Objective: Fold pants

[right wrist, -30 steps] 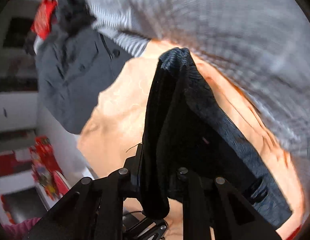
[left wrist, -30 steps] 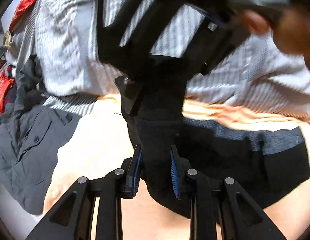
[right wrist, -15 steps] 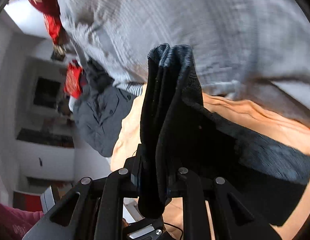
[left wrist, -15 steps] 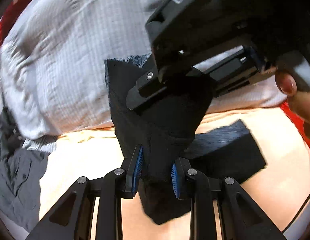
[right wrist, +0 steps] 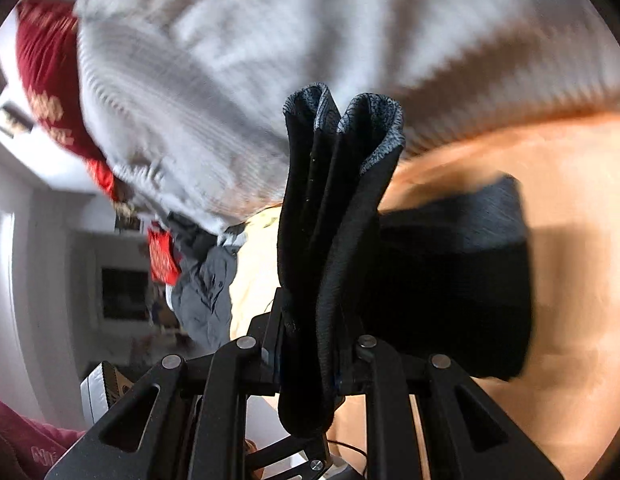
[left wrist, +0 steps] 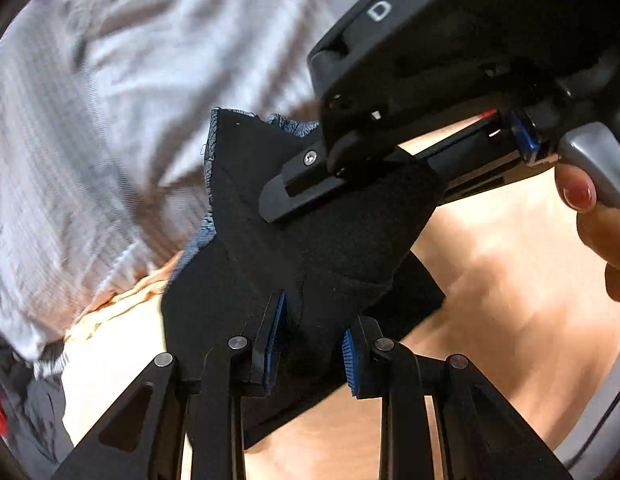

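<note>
The black pants (left wrist: 310, 248) hang lifted over the peach bed sheet (left wrist: 510, 300), partly folded, their grey inner waistband showing at the top. My left gripper (left wrist: 312, 340) is shut on a bunch of the black cloth between its blue pads. The right gripper's body (left wrist: 450, 72) crosses the upper right of the left wrist view, a hand on its handle, its finger lying against the same cloth. In the right wrist view my right gripper (right wrist: 314, 360) is shut on several folded layers of the pants (right wrist: 334, 216), which stand up between the fingers; the rest lies on the sheet at right.
A large grey-white striped quilt (left wrist: 109, 120) is heaped behind the pants. A dark grey shirt (right wrist: 205, 292) lies at the left edge of the bed, near red cushions (right wrist: 49, 76). The bare peach sheet (right wrist: 570, 240) lies to the right.
Both grippers have swung sideways across the bed with the pants in them and have rolled. The trailing part has folded up shorter on the sheet. The right gripper now looms closer over the left.
</note>
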Tool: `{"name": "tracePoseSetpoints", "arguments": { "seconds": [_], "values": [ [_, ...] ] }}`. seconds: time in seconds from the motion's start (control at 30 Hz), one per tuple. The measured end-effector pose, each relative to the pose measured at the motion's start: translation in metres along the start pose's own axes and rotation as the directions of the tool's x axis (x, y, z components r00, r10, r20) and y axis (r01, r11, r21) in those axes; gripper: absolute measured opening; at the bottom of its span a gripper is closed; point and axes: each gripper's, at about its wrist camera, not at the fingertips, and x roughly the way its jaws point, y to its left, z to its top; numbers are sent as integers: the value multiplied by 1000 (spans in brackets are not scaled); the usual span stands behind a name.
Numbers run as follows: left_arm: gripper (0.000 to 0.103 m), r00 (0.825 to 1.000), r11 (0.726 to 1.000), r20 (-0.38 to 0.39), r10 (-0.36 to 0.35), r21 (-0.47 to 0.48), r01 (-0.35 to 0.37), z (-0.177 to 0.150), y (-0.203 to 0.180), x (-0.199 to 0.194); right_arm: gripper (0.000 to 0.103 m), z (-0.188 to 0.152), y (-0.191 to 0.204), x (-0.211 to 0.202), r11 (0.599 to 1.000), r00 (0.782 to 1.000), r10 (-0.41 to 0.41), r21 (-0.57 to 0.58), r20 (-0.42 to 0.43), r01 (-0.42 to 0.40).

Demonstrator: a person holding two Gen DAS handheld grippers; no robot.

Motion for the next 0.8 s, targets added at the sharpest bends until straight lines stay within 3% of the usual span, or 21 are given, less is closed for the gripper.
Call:
{"name": "tracePoseSetpoints", "arguments": {
  "seconds": [0.2, 0.4, 0.43, 0.5, 0.53, 0.6, 0.73, 0.8],
  "values": [
    [27, 994, 994, -107, 38, 105, -26, -14, -36, 38, 18, -17, -80, 13, 990, 1000, 21, 138, 9, -22],
    [28, 988, 985, -144, 51, 168, -26, -17, -43, 42, 20, -24, -103, 16, 983, 999, 36, 177, 23, -39],
    [33, 987, 985, -152, 42, 173, -15, -17, -41, 39, 20, -26, -104, 15, 983, 999, 31, 180, 22, -35],
    [41, 985, 990, -174, -6, 139, 31, -17, -31, 31, 30, -27, -98, 9, 986, 1000, -24, 166, 10, 22],
    [54, 983, 993, -184, -24, 112, 46, -18, -26, 26, 33, -30, -100, 2, 986, 998, -58, 154, 4, 56],
    [56, 975, 994, -197, -101, 20, 107, -21, -4, 12, 50, -29, -96, -6, 982, 990, -140, 125, -11, 141],
    [56, 964, 974, -193, -181, -170, 149, -32, 49, -4, 53, -25, -71, -28, 930, 930, -367, 30, 31, 366],
    [56, 959, 949, -208, -191, -289, 126, -39, 80, -1, 53, -18, -57, -37, 907, 904, -418, -20, 88, 421]
  ]
}}
